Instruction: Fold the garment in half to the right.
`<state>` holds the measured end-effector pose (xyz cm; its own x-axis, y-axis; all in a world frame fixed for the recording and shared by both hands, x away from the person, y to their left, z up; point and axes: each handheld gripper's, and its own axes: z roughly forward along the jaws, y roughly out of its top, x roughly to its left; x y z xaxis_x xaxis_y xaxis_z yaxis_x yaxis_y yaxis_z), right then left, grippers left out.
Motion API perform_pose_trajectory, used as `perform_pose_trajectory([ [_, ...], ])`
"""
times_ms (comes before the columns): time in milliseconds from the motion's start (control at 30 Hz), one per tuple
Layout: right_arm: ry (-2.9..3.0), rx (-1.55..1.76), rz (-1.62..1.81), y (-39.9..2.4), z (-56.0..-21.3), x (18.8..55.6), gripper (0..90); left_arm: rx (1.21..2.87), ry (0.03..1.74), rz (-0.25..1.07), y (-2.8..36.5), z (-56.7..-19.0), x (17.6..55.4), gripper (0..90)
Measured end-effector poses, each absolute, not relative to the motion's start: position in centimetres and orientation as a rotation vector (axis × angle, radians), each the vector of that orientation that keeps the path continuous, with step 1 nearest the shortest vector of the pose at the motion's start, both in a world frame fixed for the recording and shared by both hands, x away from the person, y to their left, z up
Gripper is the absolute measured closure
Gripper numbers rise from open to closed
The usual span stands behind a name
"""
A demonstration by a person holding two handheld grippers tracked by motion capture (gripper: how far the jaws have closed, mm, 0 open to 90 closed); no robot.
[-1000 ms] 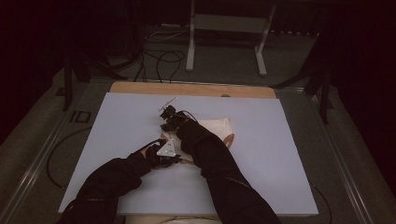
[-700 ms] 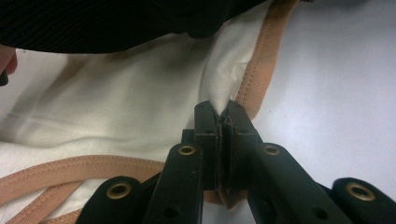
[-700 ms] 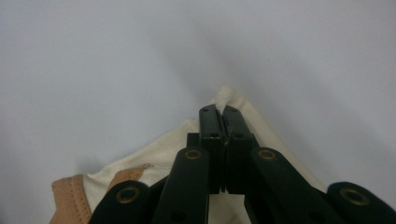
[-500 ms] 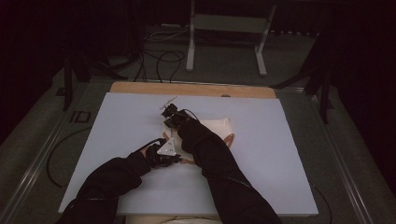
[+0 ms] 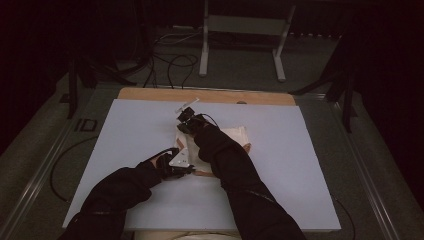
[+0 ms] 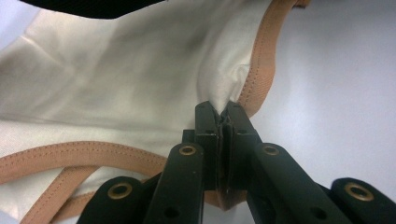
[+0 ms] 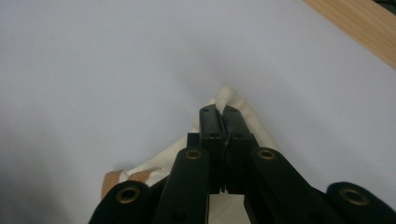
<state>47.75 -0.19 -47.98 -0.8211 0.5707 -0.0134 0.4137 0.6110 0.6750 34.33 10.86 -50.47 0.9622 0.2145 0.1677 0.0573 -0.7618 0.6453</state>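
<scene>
Right gripper (image 7: 223, 112): jaws just closed, pinched on a corner of the cream cloth (image 7: 243, 116) over the white table sheet (image 7: 116, 70). Left gripper (image 6: 223, 109): jaws clamped on the cloth's tan-bound edge (image 6: 261, 60), cloth spread beyond.

In the high view the person's right sleeve (image 5: 235, 165) lies across the cream cloth (image 5: 236, 136), hiding its middle, so its outline cannot be made out; the left gripper (image 5: 187, 167) at the cloth's near edge is too small and dark there to read its jaws. In the left gripper view the cloth runs off the top and left edges, and the tan trim (image 6: 261, 60) vanishes behind the jaws (the pinched part stays unseen). In the right gripper view the cloth is cut off by the bottom edge.
</scene>
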Motion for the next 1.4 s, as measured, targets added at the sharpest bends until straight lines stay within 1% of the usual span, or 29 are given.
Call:
perform_pose_trajectory([
  [967, 2.499, 0.848, 1.123, -5.2, -43.8, 46.8, 89.6, 2.400, 0.103, 0.353, 8.9, -47.5, 34.3, 87.9],
  [1267, 2.472, 0.866, 1.129, -7.3, -43.2, 46.4, 89.5, 2.390, 0.075, 0.347, 7.7, -47.0, 34.3, 87.9],
  [1400, 2.451, 0.895, 1.146, -9.0, -42.9, 46.1, 89.5, 2.391, 0.055, 0.352, 6.9, -46.8, 34.4, 87.9],
])
